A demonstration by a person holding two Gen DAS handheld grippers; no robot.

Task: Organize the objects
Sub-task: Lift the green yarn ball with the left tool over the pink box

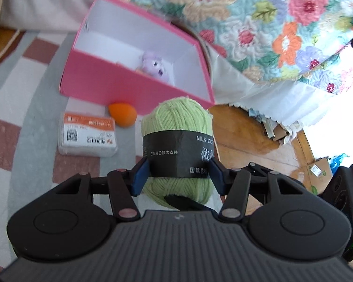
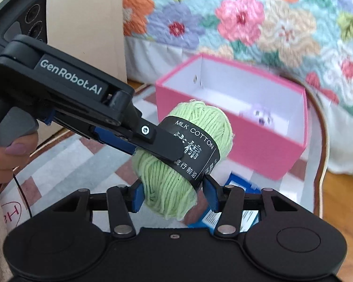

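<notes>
A light green yarn ball (image 1: 176, 127) with a black paper band is held off the rug by both grippers at once. My left gripper (image 1: 177, 176) is shut on its band. In the right wrist view the left gripper's finger (image 2: 153, 138) crosses the same yarn ball (image 2: 195, 117), and my right gripper (image 2: 174, 195) is shut on its lower end. An open pink box (image 1: 134, 84) with white inside stands beyond, holding a small purple plush toy (image 1: 153, 64); the box also shows in the right wrist view (image 2: 258, 150).
An orange egg-shaped sponge (image 1: 122, 114) and a white packet with an orange label (image 1: 87, 136) lie on the checked rug in front of the box. A blue box (image 2: 237, 185) lies under my right gripper. A floral quilt (image 1: 258, 18) hangs behind; wood floor (image 1: 244, 141) is at right.
</notes>
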